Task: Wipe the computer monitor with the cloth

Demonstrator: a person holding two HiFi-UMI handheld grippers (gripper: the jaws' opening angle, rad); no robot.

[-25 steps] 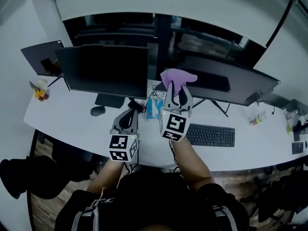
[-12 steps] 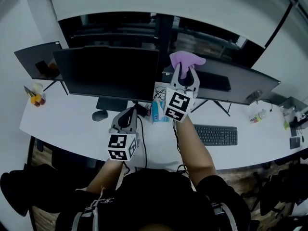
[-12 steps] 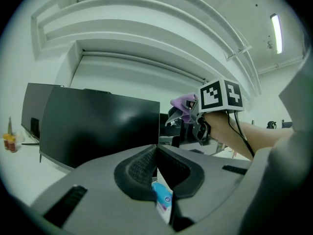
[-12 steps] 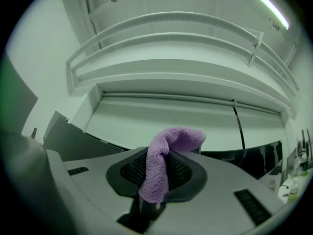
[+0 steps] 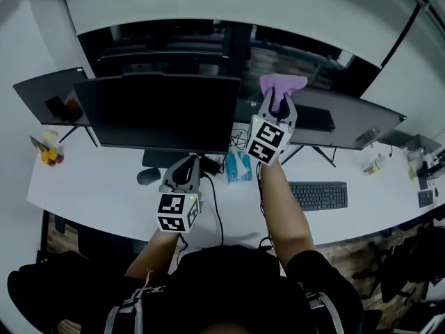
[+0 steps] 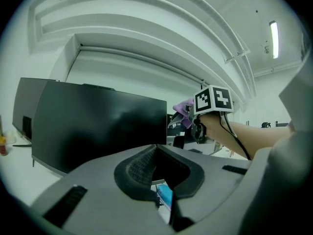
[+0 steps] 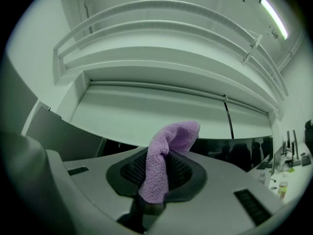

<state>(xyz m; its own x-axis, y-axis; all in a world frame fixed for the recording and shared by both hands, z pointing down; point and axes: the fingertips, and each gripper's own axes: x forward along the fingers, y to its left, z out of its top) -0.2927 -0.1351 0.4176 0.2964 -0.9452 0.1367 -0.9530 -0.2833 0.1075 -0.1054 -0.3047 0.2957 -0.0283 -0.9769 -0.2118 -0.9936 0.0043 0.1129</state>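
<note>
A purple cloth (image 5: 282, 85) (image 7: 164, 155) is pinched in my right gripper (image 5: 279, 104) (image 7: 157, 174), which is shut on it; the cloth's free end flops over above the jaws. That gripper is held up high, between the big dark monitor (image 5: 157, 113) on the left and the wide monitor (image 5: 338, 123) on the right, apart from both screens. My left gripper (image 5: 185, 165) (image 6: 157, 169) hangs low over the desk in front of the big monitor's stand, shut with nothing in it. From the left gripper view the cloth (image 6: 184, 108) shows beside the big monitor (image 6: 100, 124).
On the white desk (image 5: 90, 186) lie a mouse (image 5: 148, 176), a blue tissue pack (image 5: 240, 165), a keyboard (image 5: 318, 195) and cables. A smaller screen (image 5: 42, 97) and small bottles (image 5: 47, 155) stand far left; another bottle (image 5: 371, 165) far right.
My right gripper has lifted the cloth up and to the right, from in front of the monitors' gap to the level of their top edges. The left gripper has hardly moved.
</note>
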